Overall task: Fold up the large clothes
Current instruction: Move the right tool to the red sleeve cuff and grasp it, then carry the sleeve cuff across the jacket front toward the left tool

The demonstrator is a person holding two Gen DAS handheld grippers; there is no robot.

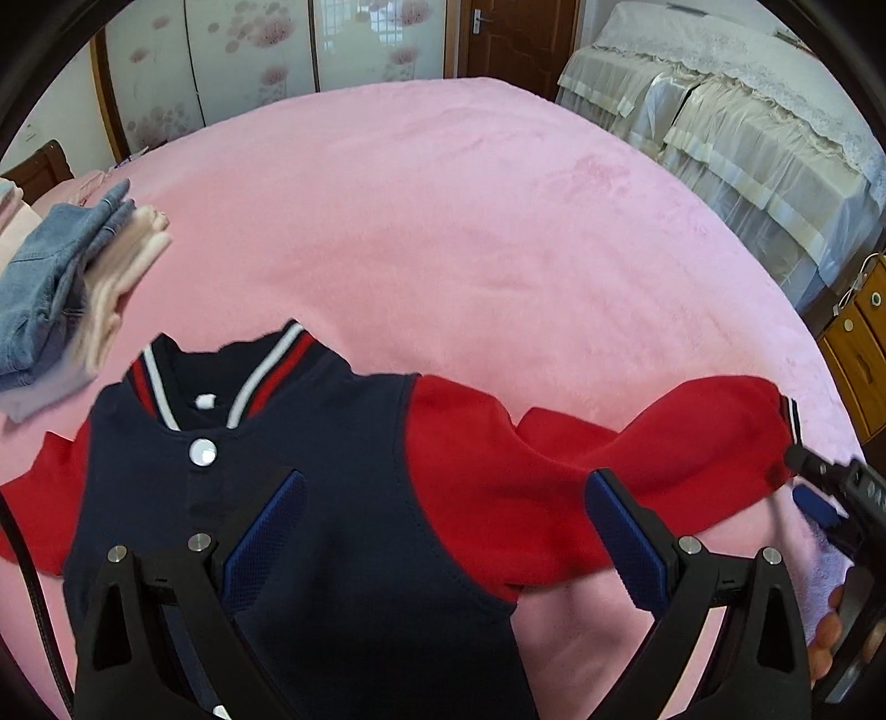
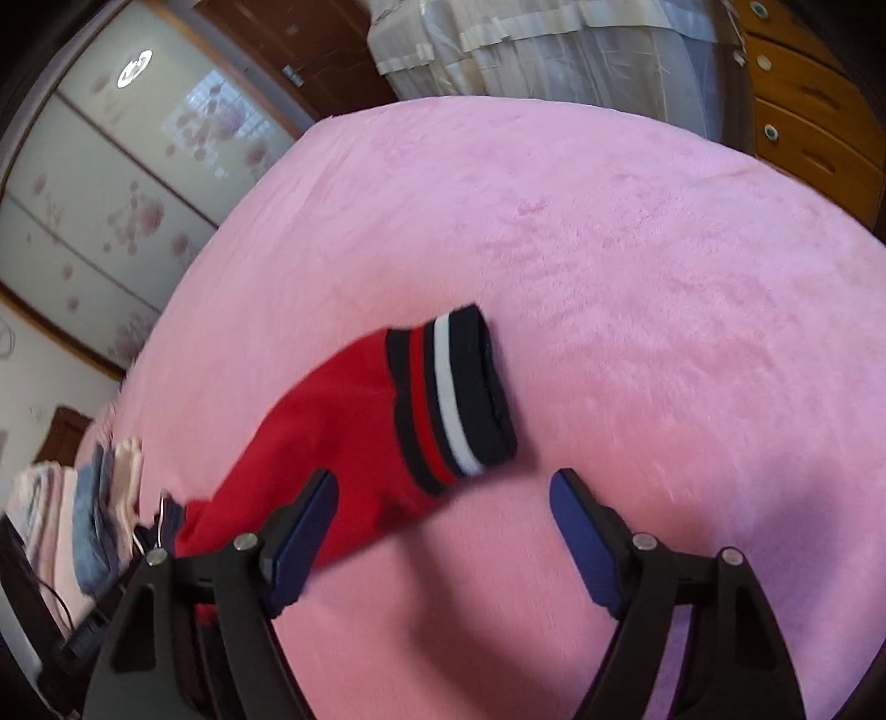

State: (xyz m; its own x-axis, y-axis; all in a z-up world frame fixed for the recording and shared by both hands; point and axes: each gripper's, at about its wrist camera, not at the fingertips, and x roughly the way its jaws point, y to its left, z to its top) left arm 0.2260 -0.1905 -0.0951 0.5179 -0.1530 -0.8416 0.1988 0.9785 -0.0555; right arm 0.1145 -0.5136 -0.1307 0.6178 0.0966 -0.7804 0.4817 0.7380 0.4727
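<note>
A pink blanket [image 1: 470, 232] is being shown covering the bed, bordered by floral wardrobe doors [image 1: 249, 50] and a wooden dresser [image 2: 814, 111]. The navy-and-red jacket [image 1: 310, 498] is being spread face-up beneath the left gripper [image 1: 443, 531] and right gripper [image 2: 443, 537], both being held wide open, gripping nothing; folded clothes [image 1: 61, 277] are being stacked nearby.

The varsity jacket [image 1: 310, 498] is matt cloth: a smooth navy body, soft fleecy red sleeves [image 1: 554, 498], and ribbed knit at the striped collar [image 1: 260, 382] and cuff [image 2: 454, 399]. Its snap button [image 1: 202, 452] looks glossy, white or pale metal (hard to tell which). Under it the pink blanket [image 1: 470, 221] is plush and fuzzy, with a brushed nap. The left gripper [image 1: 443, 526] and right gripper [image 2: 443, 531] are matt black plastic with shiny metal screw heads; their blue pads [image 1: 266, 531] look textured, like rubbery mesh. The folded pile [image 1: 61, 277] shows faded denim and soft pale cloth. The drawer chest [image 2: 819, 122] is smooth, varnished wood.
</note>
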